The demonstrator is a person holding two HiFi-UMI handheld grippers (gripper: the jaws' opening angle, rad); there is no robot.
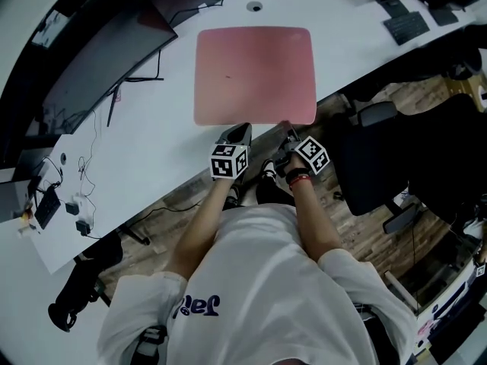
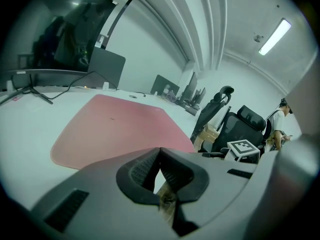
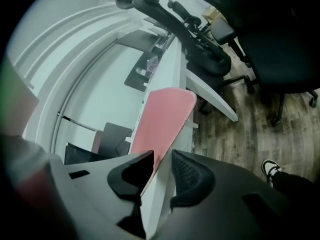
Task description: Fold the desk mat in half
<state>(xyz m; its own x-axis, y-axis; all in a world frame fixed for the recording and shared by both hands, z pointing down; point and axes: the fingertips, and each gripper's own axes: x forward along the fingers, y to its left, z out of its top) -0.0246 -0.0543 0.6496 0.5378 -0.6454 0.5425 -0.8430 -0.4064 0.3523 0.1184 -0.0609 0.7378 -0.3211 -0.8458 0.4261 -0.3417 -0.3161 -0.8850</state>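
Jaws of the left gripper (image 2: 160,151) are pressed together with nothing between them. The pink desk mat (image 2: 117,129) lies flat on the white desk (image 2: 30,129) just ahead of them. The right gripper (image 3: 161,166) has its jaws apart. The mat's near edge runs between them, not clamped.

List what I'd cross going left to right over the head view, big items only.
monitor → desk mat → office chair. The keyboard at the top right and the small plugs at the left overlap these sideways, so they are left out.
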